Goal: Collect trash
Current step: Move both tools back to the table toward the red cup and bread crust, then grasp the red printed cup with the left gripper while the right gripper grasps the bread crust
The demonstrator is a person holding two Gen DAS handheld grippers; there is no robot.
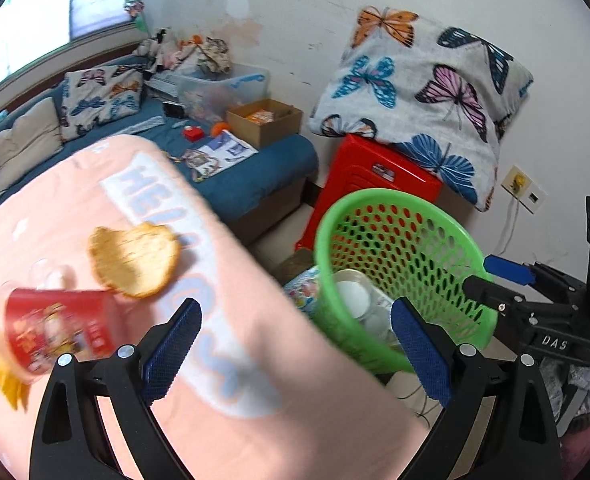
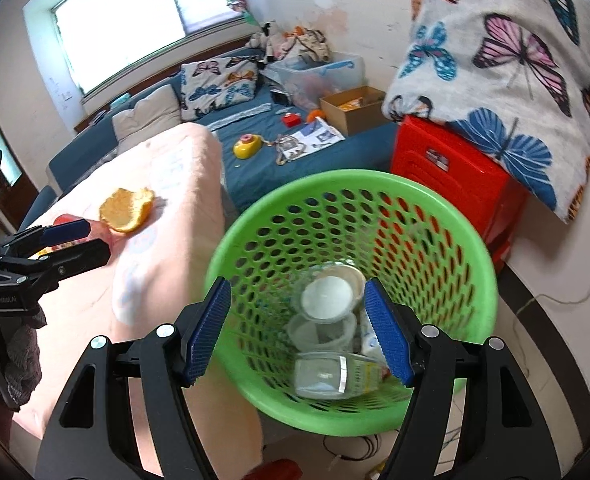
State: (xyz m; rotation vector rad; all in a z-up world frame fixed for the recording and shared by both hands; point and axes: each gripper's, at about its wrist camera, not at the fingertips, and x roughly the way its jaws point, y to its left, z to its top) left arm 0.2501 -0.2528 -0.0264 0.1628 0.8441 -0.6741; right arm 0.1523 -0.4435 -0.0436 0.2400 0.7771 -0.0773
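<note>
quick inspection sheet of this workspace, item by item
surface: pink cloth with pale blue letters covers the work surface
job's things: orange peel and a red cup lying on its side rest on the cloth; green basket beside it already holds clear plastic containers
clutter: yellow scraps by the cup
grippers: left gripper open, nothing between the pads; right gripper open above the basket, holding nothing
cables: thin wire hangs from a wall socket; dark cords on the floor under the basket
surroundings: red plastic stool under a butterfly-print blanket, blue sofa strewn with toys and a cardboard box, window
</note>
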